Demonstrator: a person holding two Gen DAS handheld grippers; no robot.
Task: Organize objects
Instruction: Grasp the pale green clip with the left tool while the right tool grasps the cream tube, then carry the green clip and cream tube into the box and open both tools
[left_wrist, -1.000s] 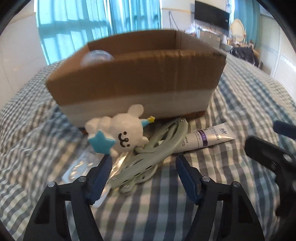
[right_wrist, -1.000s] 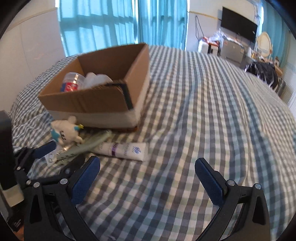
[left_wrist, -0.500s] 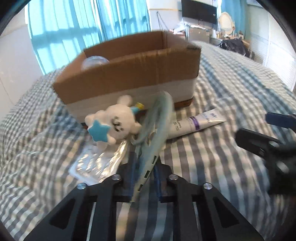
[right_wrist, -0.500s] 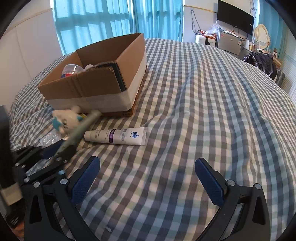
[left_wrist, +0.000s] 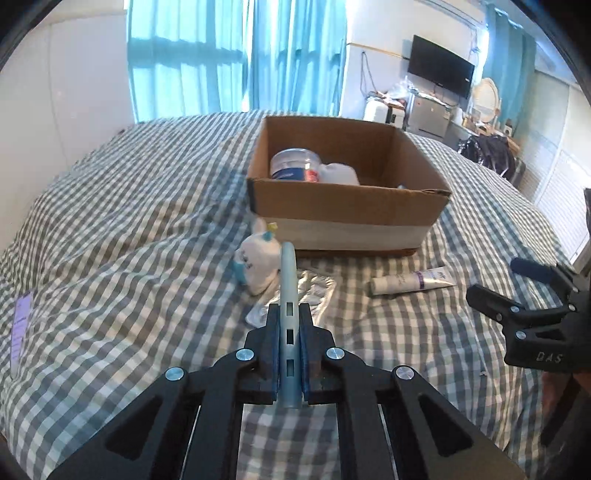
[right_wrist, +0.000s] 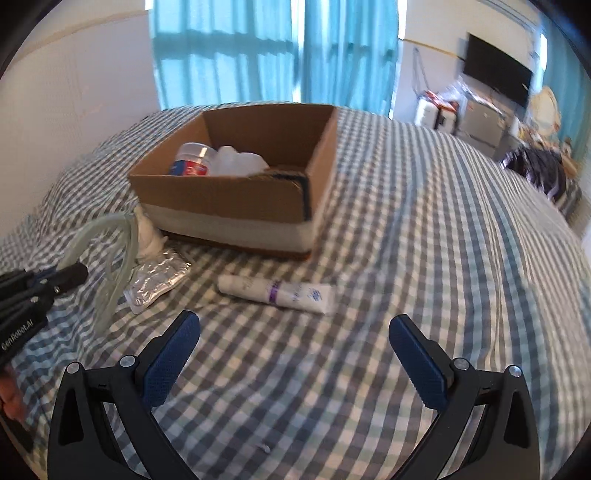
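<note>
My left gripper (left_wrist: 287, 314) is shut on a pale green plastic hanger (left_wrist: 287, 280) and holds it lifted above the bed; it also shows in the right wrist view (right_wrist: 103, 251). An open cardboard box (left_wrist: 347, 199) sits beyond, with a jar (left_wrist: 293, 164) and a white item inside. A white plush toy (left_wrist: 258, 258), a clear plastic packet (left_wrist: 314, 288) and a white tube (left_wrist: 410, 282) lie in front of the box. My right gripper (right_wrist: 295, 354) is open and empty, just short of the tube (right_wrist: 275, 290).
Everything rests on a checked bed cover (left_wrist: 110, 240). A purple-white label (left_wrist: 20, 332) lies at the far left. Blue curtains, a TV (left_wrist: 441, 70) and cluttered furniture stand behind the bed.
My left gripper closed on the hanger and lifted it up and back from the pile. My right gripper moved closer to the tube and stayed open.
</note>
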